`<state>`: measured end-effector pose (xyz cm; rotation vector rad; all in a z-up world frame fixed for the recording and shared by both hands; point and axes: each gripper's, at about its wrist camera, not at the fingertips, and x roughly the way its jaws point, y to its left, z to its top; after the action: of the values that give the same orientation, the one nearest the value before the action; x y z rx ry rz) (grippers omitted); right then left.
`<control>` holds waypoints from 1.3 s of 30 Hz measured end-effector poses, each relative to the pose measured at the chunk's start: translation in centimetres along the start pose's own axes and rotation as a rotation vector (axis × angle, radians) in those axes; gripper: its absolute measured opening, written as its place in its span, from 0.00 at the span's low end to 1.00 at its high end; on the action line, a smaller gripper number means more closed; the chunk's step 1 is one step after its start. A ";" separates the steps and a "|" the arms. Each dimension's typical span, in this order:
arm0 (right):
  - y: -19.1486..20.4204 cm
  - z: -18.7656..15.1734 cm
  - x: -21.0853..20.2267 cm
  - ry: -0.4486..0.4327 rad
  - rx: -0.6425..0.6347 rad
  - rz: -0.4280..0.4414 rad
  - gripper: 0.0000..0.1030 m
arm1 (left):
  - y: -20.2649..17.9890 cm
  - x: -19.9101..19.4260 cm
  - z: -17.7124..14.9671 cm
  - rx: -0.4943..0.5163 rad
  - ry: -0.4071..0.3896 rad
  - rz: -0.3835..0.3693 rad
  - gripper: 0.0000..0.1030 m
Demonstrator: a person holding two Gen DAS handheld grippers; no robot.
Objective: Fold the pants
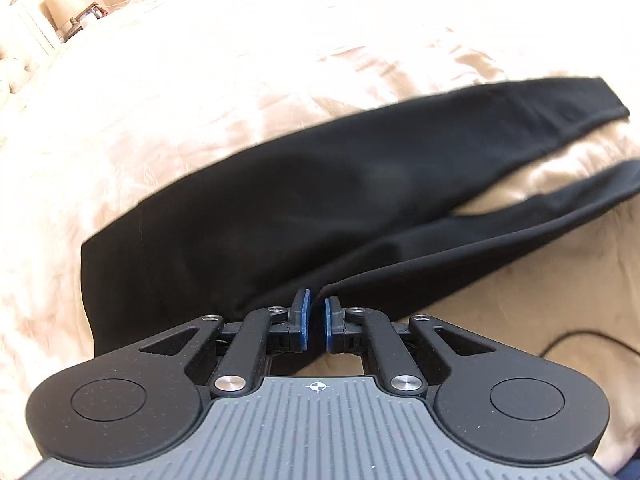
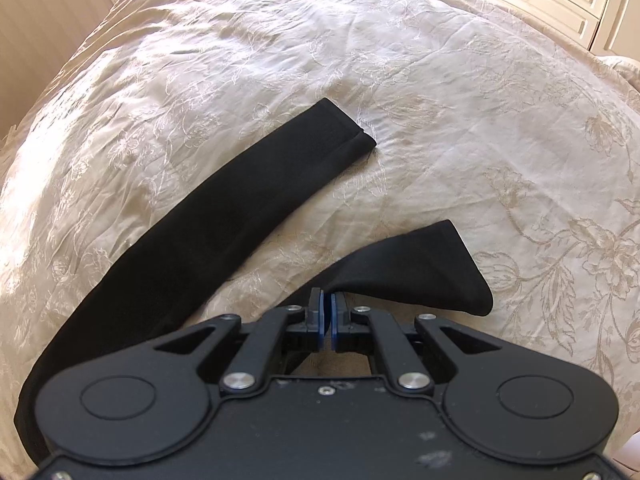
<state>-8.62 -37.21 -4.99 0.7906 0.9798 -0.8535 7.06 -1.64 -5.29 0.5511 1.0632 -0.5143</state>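
Left wrist view: left gripper (image 1: 317,312) clenched on the near edge of the black pants (image 1: 280,196), fabric pinched between blue pads (image 1: 305,320). Spread across cream floral bedspread (image 1: 240,80), 2 legs splayed apart toward the right. Right wrist view: right gripper (image 2: 327,314) clamped on the nearer leg's edge (cuff lifted, far leg flat).

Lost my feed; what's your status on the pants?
Left gripper shut on pants edge. Right gripper shut on near leg. Far leg flat on bedspread. Nothing blocking.
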 end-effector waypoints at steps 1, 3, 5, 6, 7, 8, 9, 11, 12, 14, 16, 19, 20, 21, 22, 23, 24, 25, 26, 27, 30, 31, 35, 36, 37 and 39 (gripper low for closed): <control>0.3 0.6 0.3 -0.004 0.001 0.005 0.05 | 0.3 0.2 0.9 -0.003 -0.001 -0.004 0.07; 1.1 1.7 0.9 -0.010 -0.003 0.014 0.05 | 0.7 0.8 2.5 0.002 -0.005 -0.001 0.07; 2.0 2.9 1.7 -0.016 -0.015 0.015 0.05 | 0.5 1.4 4.0 0.012 -0.005 0.012 0.07; 2.5 3.5 2.2 -0.017 -0.022 0.014 0.05 | 0.2 1.7 4.7 0.015 -0.004 0.018 0.07; 2.9 4.0 2.7 -0.017 -0.029 0.013 0.05 | 0.1 2.1 5.4 0.018 0.000 0.024 0.07; 3.4 4.5 3.4 -0.015 -0.036 0.011 0.05 | 0.2 2.7 6.0 0.020 0.005 0.030 0.07; 3.8 5.1 3.9 -0.013 -0.043 0.010 0.05 | 0.8 3.3 6.8 0.018 0.012 0.036 0.07; 4.8 6.1 5.2 -0.005 -0.056 0.006 0.05 | 0.7 4.2 7.7 0.004 0.029 0.040 0.07; 5.1 6.5 5.8 0.000 -0.062 0.004 0.05 | 1.1 4.8 8.2 -0.006 0.039 0.041 0.07; 5.8 7.4 7.3 0.013 -0.072 -0.005 0.05 | 1.9 6.5 9.1 -0.023 0.059 0.043 0.07; 6.4 8.1 8.5 0.026 -0.082 -0.014 0.05 | 1.8 7.6 9.8 -0.030 0.075 0.049 0.07; 7.2 9.1 10.0 0.030 -0.101 -0.027 0.05 | 2.1 8.3 10.1 -0.040 0.097 0.062 0.07; 7.4 9.4 10.3 0.030 -0.106 -0.027 0.05 | 2.0 8.8 10.4 -0.043 0.106 0.062 0.07; 7.6 9.7 10.7 0.029 -0.111 -0.025 0.05 | 2.0 9.3 10.6 -0.045 0.117 0.065 0.07; 7.8 10.0 11.1 0.029 -0.117 -0.023 0.05 | 1.9 9.8 10.7 -0.042 0.127 0.072 0.07; 7.8 10.3 11.4 0.030 -0.121 -0.018 0.05 | 1.8 10.5 10.8 -0.036 0.140 0.080 0.07; 7.8 10.5 11.5 0.028 -0.121 -0.008 0.05 | 1.6 11.1 10.8 -0.031 0.153 0.088 0.07; 7.5 10.7 11.4 0.024 -0.118 0.003 0.07 | 1.4 11.6 10.7 -0.027 0.162 0.096 0.07; 7.1 10.8 11.1 0.019 -0.117 0.011 0.08 | 1.2 12.0 10.6 -0.022 0.167 0.103 0.07; 6.6 10.9 10.7 0.011 -0.118 0.014 0.10 | 1.0 12.2 10.6 -0.016 0.172 0.110 0.07; 4.5 10.6 9.4 -0.018 -0.135 -0.004 0.23 | 0.7 12.7 10.3 -0.007 0.180 0.121 0.07; 3.8 10.5 8.9 -0.026 -0.146 -0.016 0.27 | 0.7 12.8 10.2 -0.007 0.183 0.122 0.07; 0.8 9.8 8.1 -0.045 -0.213 -0.087 0.30 | 0.7 13.1 10.2 -0.009 0.188 0.129 0.07; 0.2 9.7 8.1 -0.045 -0.217 -0.095 0.31 | 0.6 13.2 10.2 -0.009 0.190 0.132 0.07; -0.4 9.6 8.2 -0.044 -0.214 -0.096 0.32 | 0.6 13.2 10.3 -0.008 0.191 0.135 0.07; -1.0 9.7 8.5 -0.040 -0.205 -0.084 0.32 | 0.5 13.3 10.3 -0.005 0.192 0.141 0.07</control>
<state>-3.37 -48.08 -9.57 0.5586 1.0522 -0.8227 19.46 -9.59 -13.45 0.6759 1.1978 -0.3401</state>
